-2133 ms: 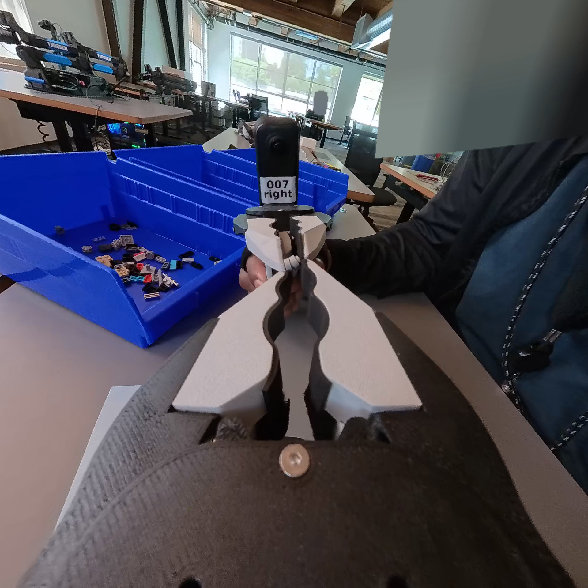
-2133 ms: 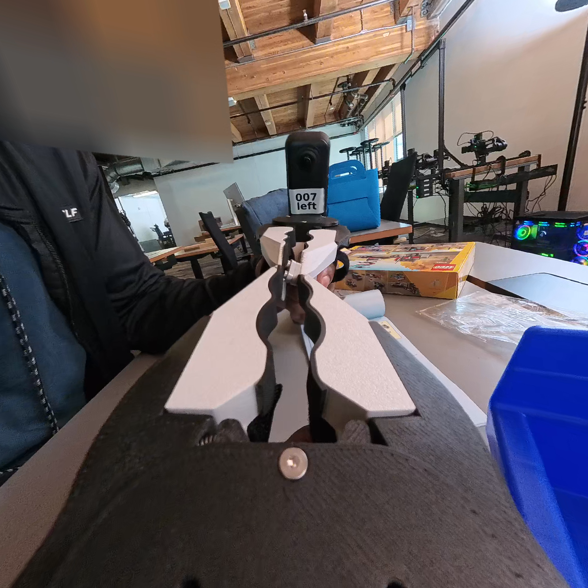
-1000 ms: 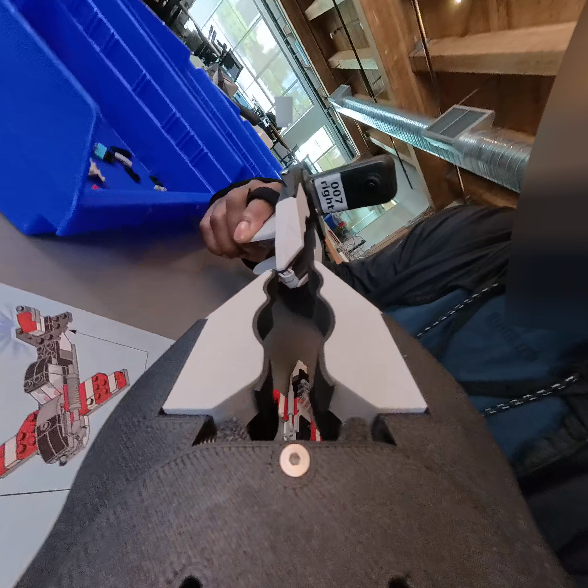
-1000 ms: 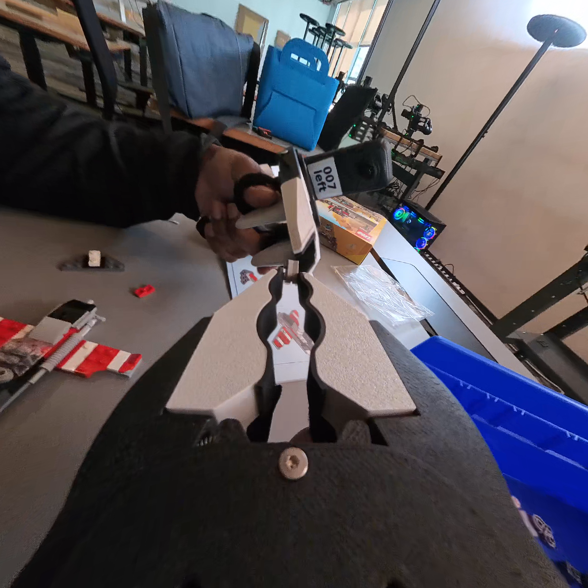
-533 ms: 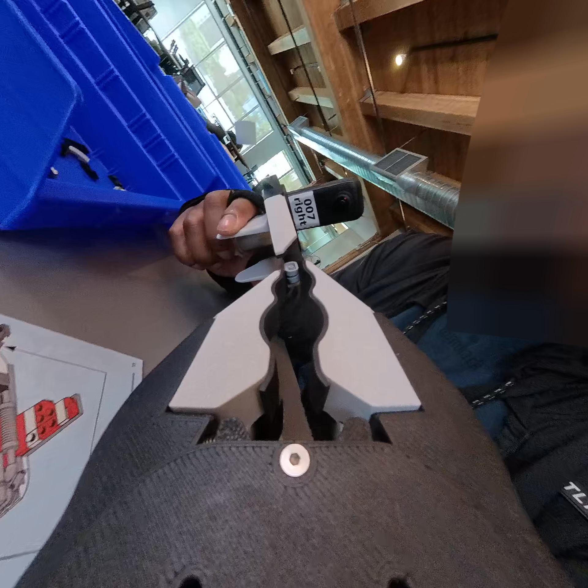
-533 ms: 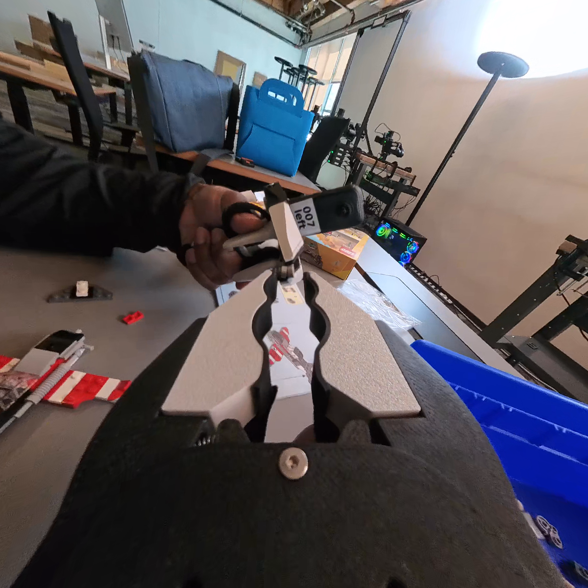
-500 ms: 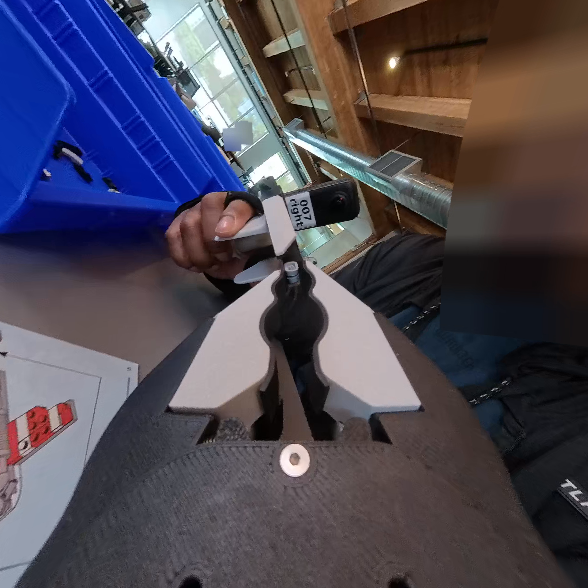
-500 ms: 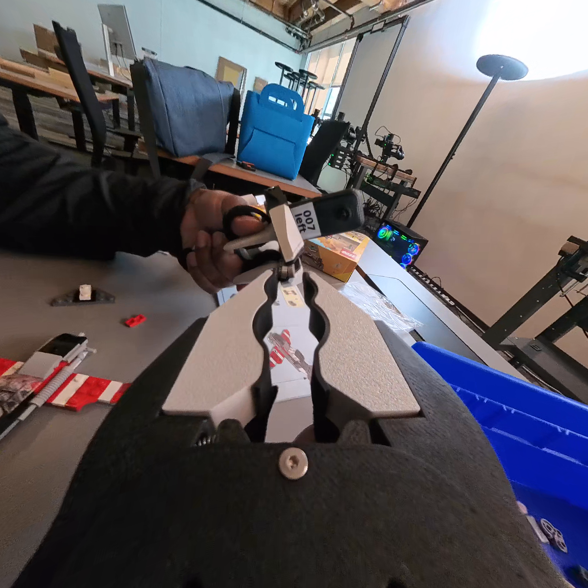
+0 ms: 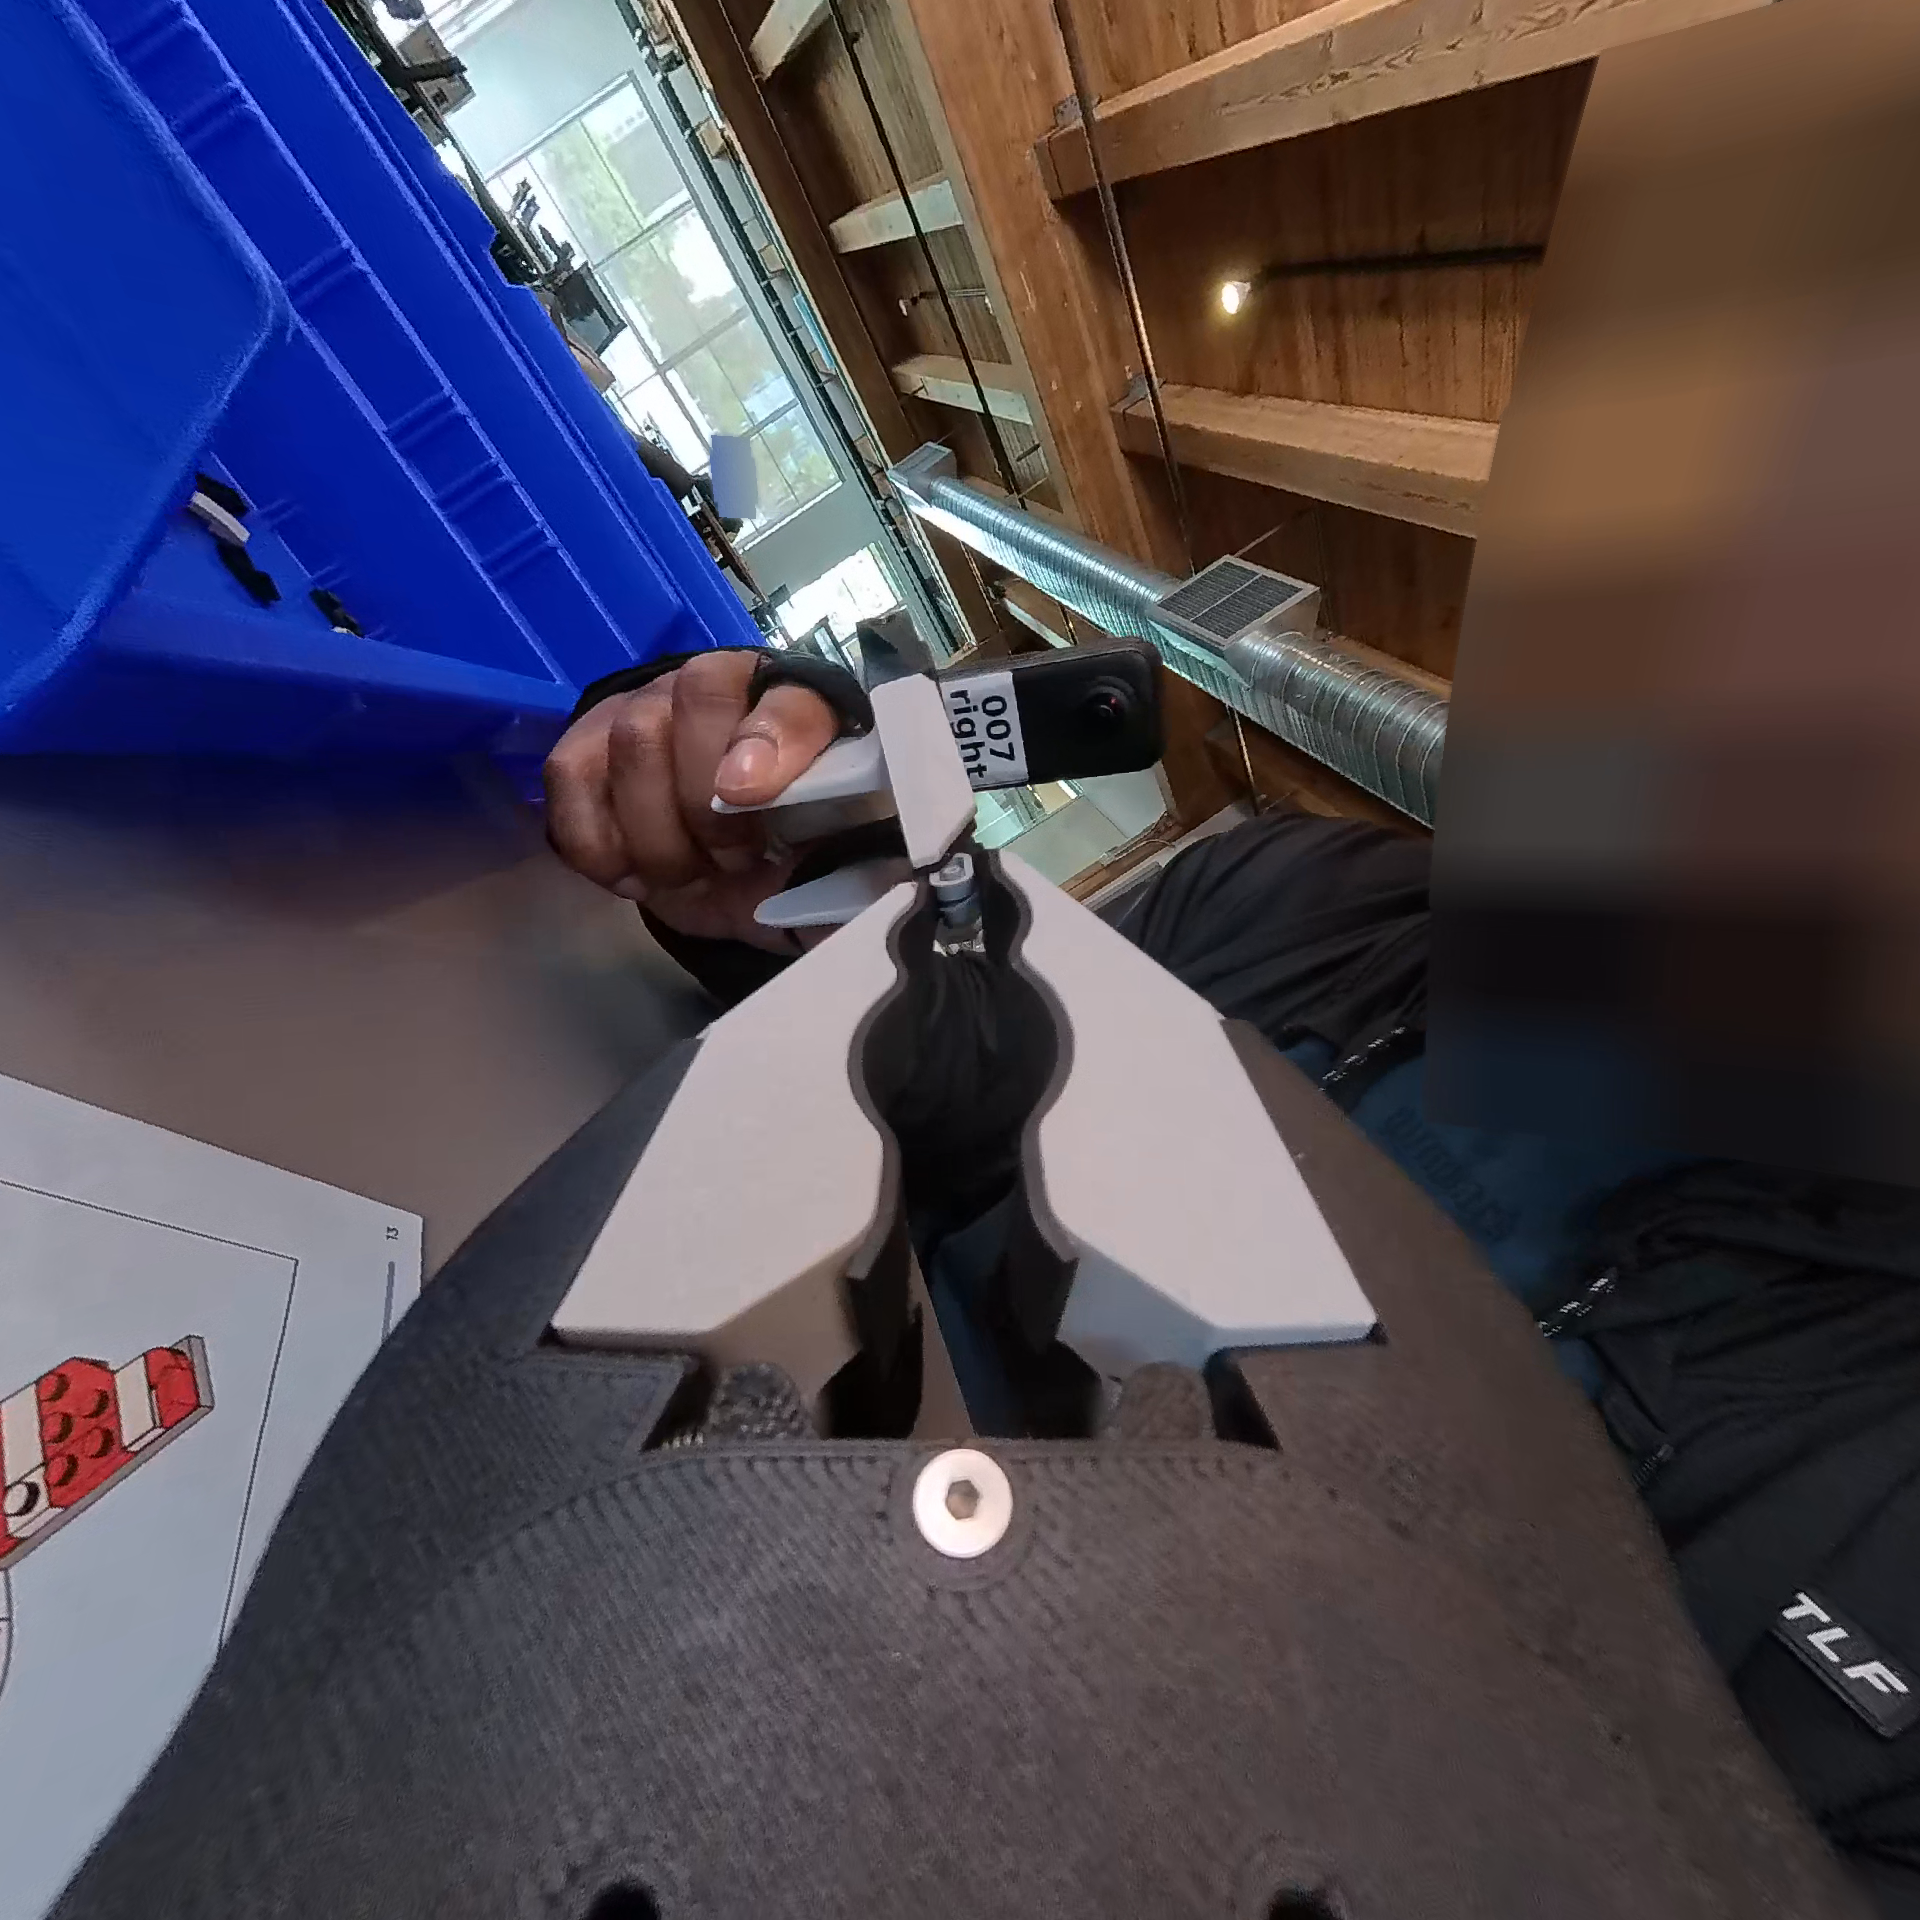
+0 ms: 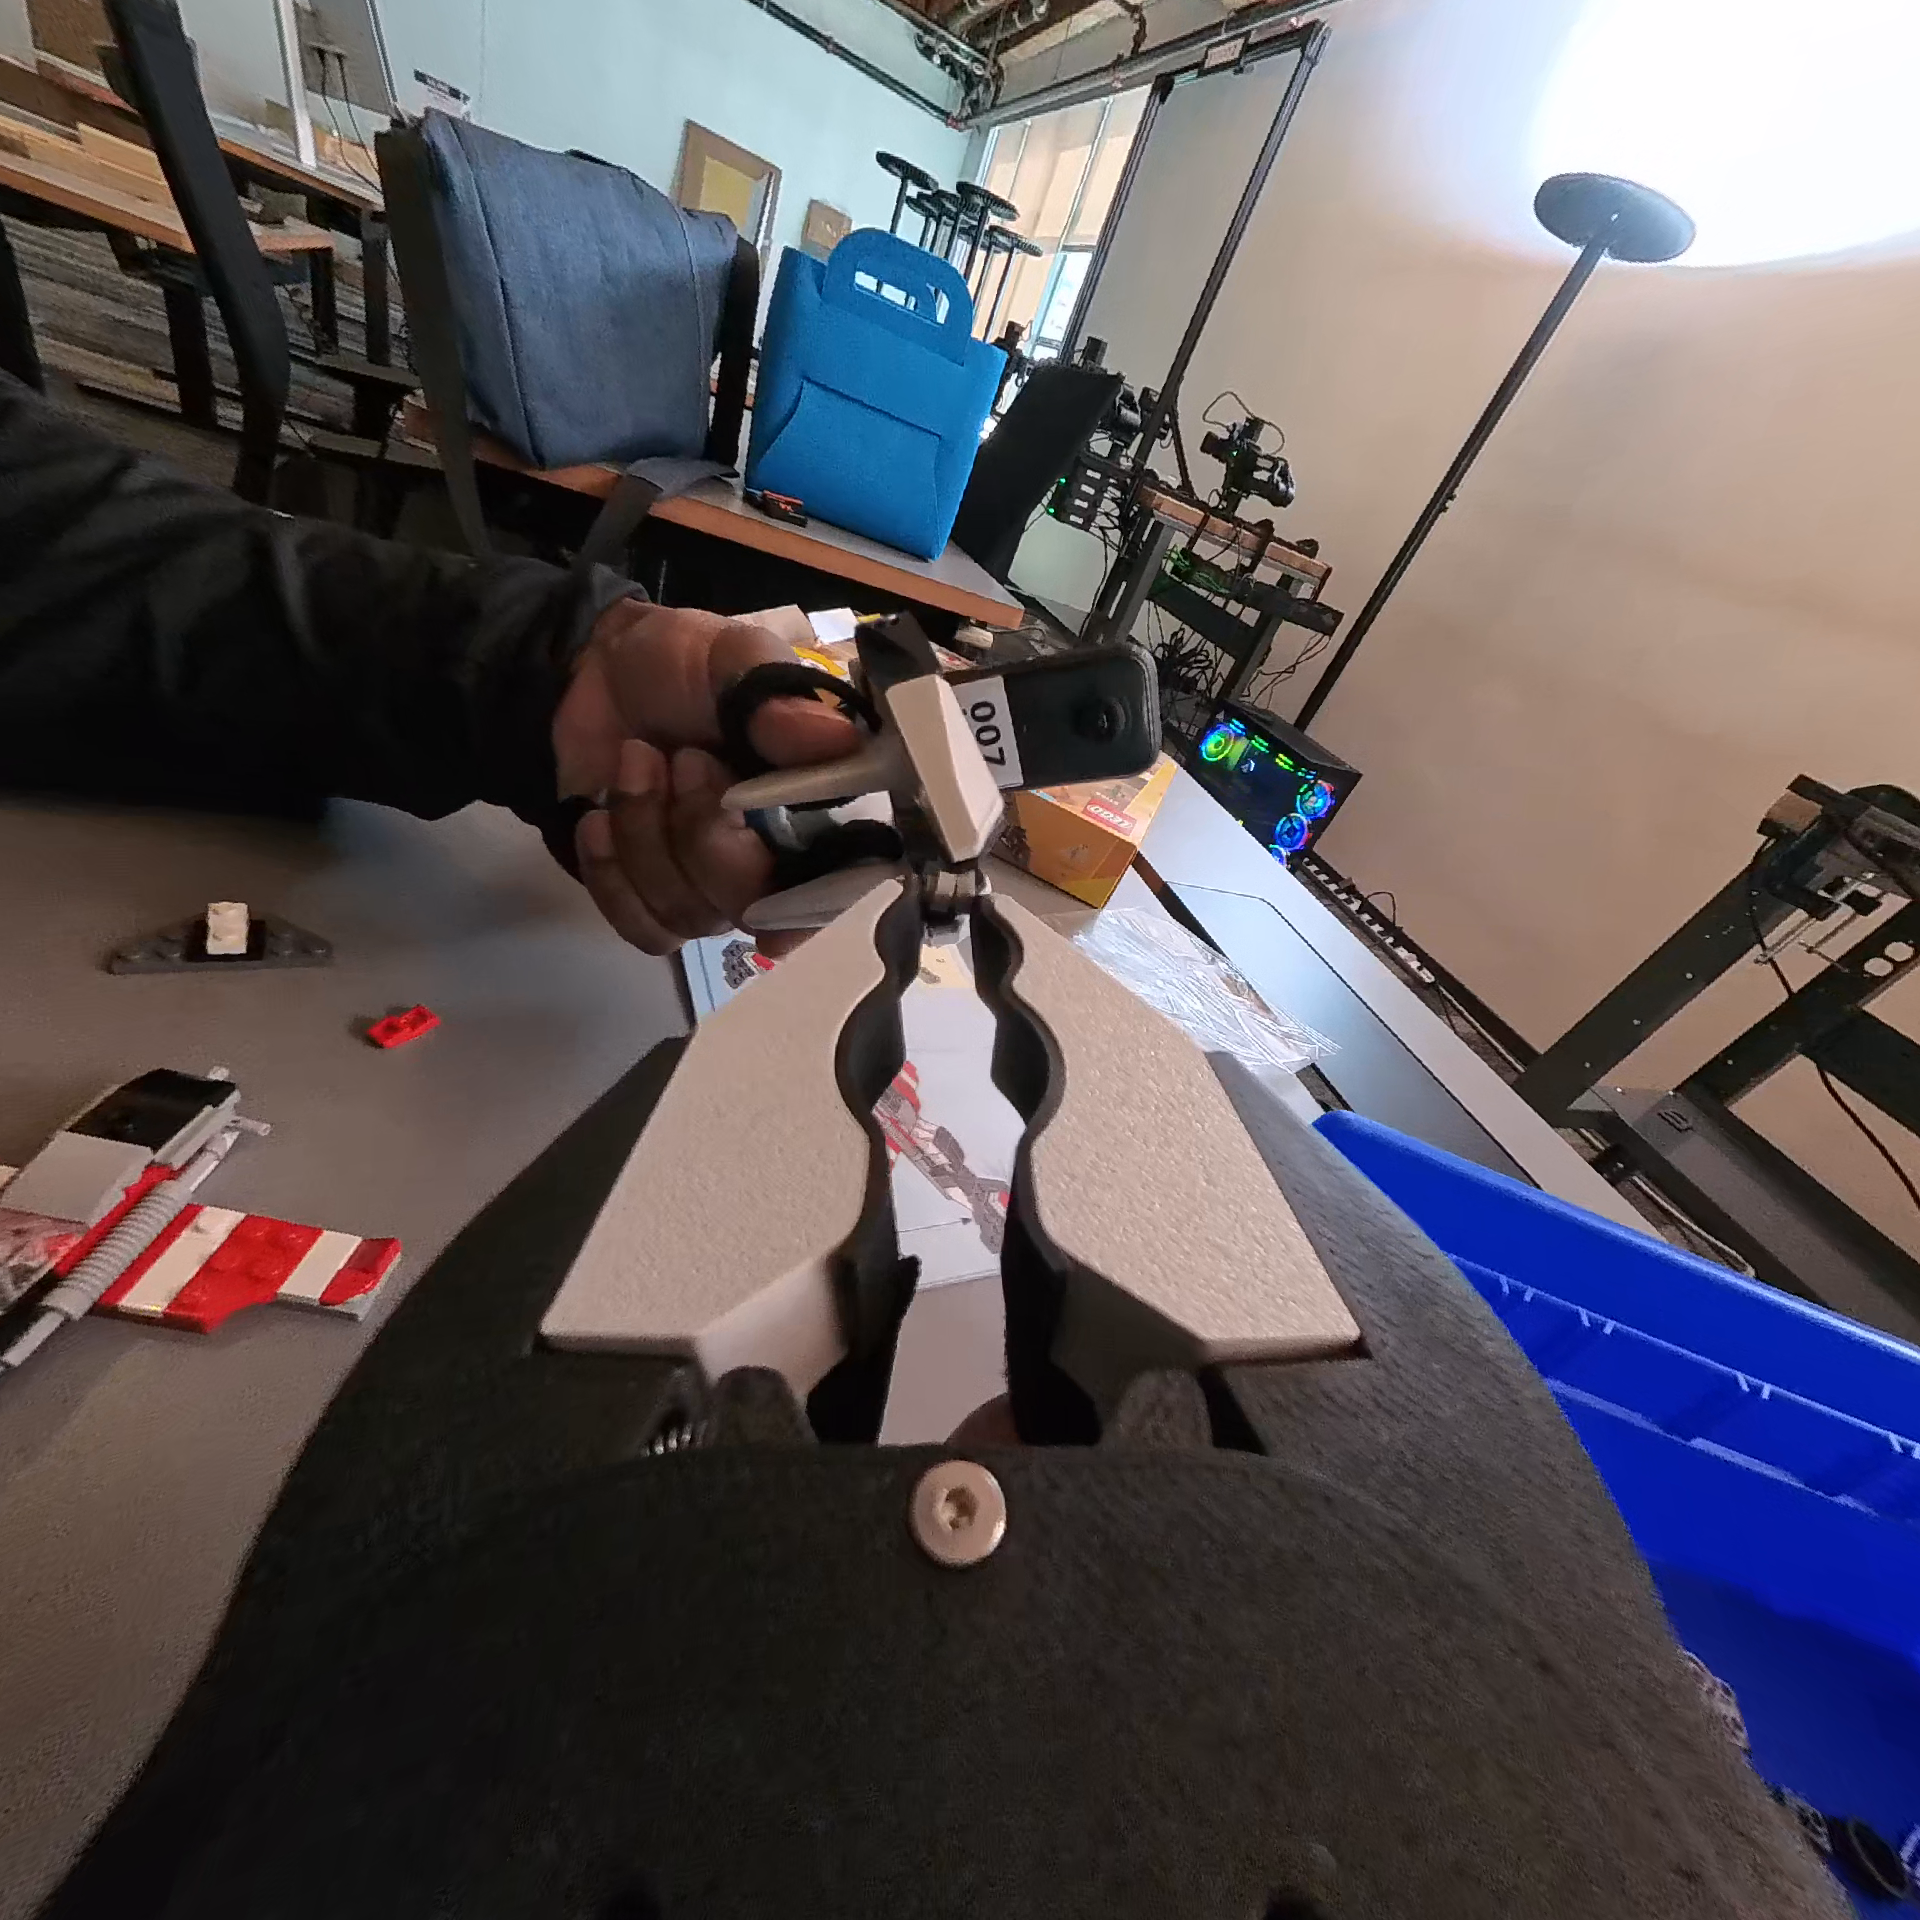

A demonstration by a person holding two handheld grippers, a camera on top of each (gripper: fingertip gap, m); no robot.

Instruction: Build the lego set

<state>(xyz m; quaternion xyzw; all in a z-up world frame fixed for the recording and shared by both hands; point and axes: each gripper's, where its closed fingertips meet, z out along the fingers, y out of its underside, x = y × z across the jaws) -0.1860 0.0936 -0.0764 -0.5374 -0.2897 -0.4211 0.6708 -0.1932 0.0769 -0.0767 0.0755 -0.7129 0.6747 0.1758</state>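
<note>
My left gripper (image 9: 953, 896) is shut on a small grey lego piece (image 9: 954, 891) at its fingertips. My right gripper (image 10: 943, 912) meets it tip to tip, rolled on its side, and pinches the same small grey piece (image 10: 941, 906). In each wrist view the other gripper shows opposite in a person's hand: the right one (image 9: 928, 769) and the left one (image 10: 940, 769). A part-built red-and-white lego model (image 10: 223, 1262) lies on the grey table (image 10: 499, 997) to the left of my right gripper.
A blue parts bin (image 9: 260, 499) with loose pieces stands behind the hands; it also shows at the right (image 10: 1683, 1423). An instruction booklet (image 9: 177, 1340) lies under the grippers. A dark wedge plate (image 10: 218, 943), a small red piece (image 10: 403, 1025), a lego box (image 10: 1081, 836) and a plastic bag (image 10: 1195, 987) lie on the table. My left and right fingertips are right by each other. The part-built red-and-white lego model (image 10: 223, 1262) is about 15 cm from both grippers' fingertips.
Both grippers have stayed tip to tip on the small piece. They have rolled sideways and tilted since two seconds ago. In the last half second they barely moved.
</note>
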